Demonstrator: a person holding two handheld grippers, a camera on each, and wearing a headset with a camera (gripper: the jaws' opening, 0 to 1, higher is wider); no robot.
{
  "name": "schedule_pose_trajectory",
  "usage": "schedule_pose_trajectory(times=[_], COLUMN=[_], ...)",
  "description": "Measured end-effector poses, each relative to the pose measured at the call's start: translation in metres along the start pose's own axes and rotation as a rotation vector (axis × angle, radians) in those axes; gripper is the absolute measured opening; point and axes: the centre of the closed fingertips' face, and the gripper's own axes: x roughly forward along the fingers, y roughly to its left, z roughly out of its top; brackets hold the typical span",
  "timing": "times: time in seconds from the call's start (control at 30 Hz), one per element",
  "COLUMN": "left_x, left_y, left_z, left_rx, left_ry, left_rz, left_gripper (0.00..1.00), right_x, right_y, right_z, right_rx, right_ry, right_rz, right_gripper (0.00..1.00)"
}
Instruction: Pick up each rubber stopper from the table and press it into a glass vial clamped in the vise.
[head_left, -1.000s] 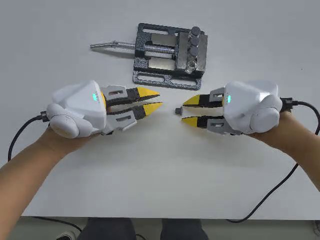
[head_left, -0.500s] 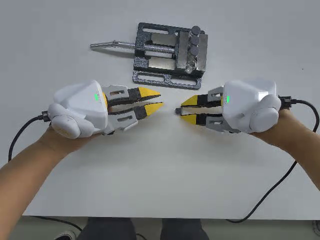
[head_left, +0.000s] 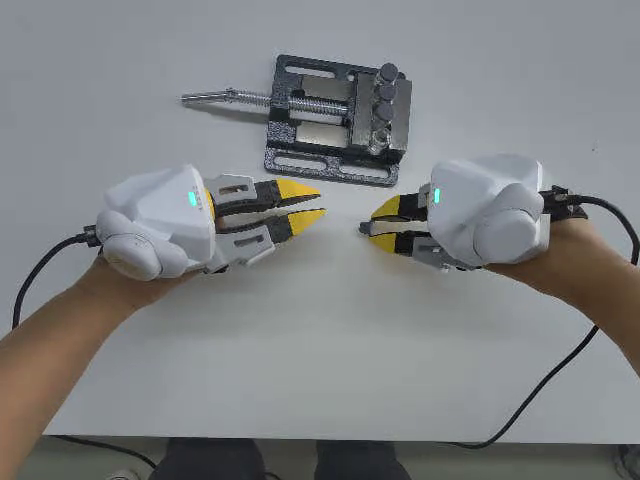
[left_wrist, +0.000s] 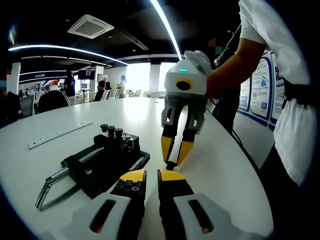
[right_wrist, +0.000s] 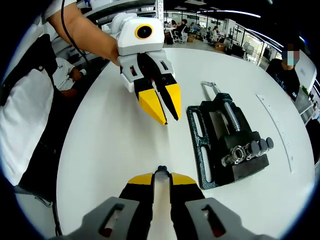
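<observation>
My right tool (head_left: 370, 226) is pinched shut on a small dark rubber stopper (right_wrist: 161, 171), which sits right at the tips of its yellow jaws. The tool is tipped nose-down, low over the white table (head_left: 320, 330). I cannot tell whether the stopper touches the surface. It lies around the middle of the table, on the near side of the vise (head_left: 330, 110).

My left tool (head_left: 318, 200) points at the right one, tip to tip with a short gap between them. Its jaws are only narrowly parted and hold nothing.

The black vise stands toward the far edge of the table, about midway along it. Its screw handle (head_left: 215, 95) sticks out toward the left edge. A row of four glass vials is clamped at the right end of the vise. Three stoppered vials (head_left: 385, 90) already carry dark caps. The open vial (head_left: 378, 138) is at the end of the row nearest me. A pale ruler (left_wrist: 57, 134) lies flat on the table beyond the vise, well apart from both tools.
</observation>
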Motion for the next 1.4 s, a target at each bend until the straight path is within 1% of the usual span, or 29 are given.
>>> schedule_pose_trajectory(times=[0.13, 0.17, 0.23, 0.43, 0.47, 0.53, 0.63, 0.77, 0.93, 1.07, 1.23, 1.27, 1.4], left_x=[-0.003, -0.003, -0.004, -0.008, -0.009, -0.01, -0.011, -0.014, -0.019, -0.021, -0.024, -0.024, -0.024], left_y=[0.0, 0.0, 0.0, -0.004, -0.005, -0.007, -0.009, -0.01, -0.008, -0.008, -0.007, -0.008, -0.01], left_z=[0.002, 0.002, 0.003, 0.01, 0.011, 0.013, 0.014, 0.015, 0.015, 0.016, 0.014, 0.016, 0.016], left_rx=[0.002, 0.003, 0.002, 0.013, 0.014, 0.017, 0.022, 0.026, 0.027, 0.025, 0.018, 0.018, 0.015], left_ry=[-0.003, -0.004, -0.004, -0.006, -0.006, -0.008, -0.008, -0.013, -0.02, -0.023, -0.027, -0.027, -0.031], left_rz=[0.004, 0.006, 0.008, 0.005, 0.006, 0.005, 0.002, 0.005, 0.015, 0.027, 0.039, 0.043, 0.05], left_gripper=[0.06, 0.06, 0.06, 0.07, 0.07, 0.07, 0.07, 0.07, 0.07, 0.07, 0.07, 0.07, 0.07], right_x=[-0.003, -0.004, -0.006, -0.009, -0.009, -0.01, -0.01, -0.009, -0.006, -0.001, 0.004, 0.005, 0.006], right_y=[0.0, -0.001, -0.001, 0.002, 0.001, 0.004, 0.006, 0.008, 0.006, 0.006, 0.008, 0.007, 0.008], right_z=[0.0, -0.002, -0.001, -0.008, -0.009, -0.014, -0.019, -0.021, -0.022, -0.022, -0.019, -0.018, -0.013], right_rx=[0.019, 0.036, 0.046, 0.088, 0.093, 0.105, 0.116, 0.125, 0.135, 0.125, 0.112, 0.108, 0.105], right_ry=[0.045, 0.067, 0.082, 0.19, 0.206, 0.256, 0.302, 0.346, 0.373, 0.39, 0.388, 0.389, 0.375], right_rz=[0.005, 0.003, 0.002, 0.011, 0.007, 0.017, 0.026, 0.029, 0.03, 0.035, 0.04, 0.04, 0.038], right_gripper=[0.11, 0.11, 0.11, 0.11, 0.11, 0.11, 0.11, 0.11, 0.11, 0.11, 0.11, 0.11, 0.11])
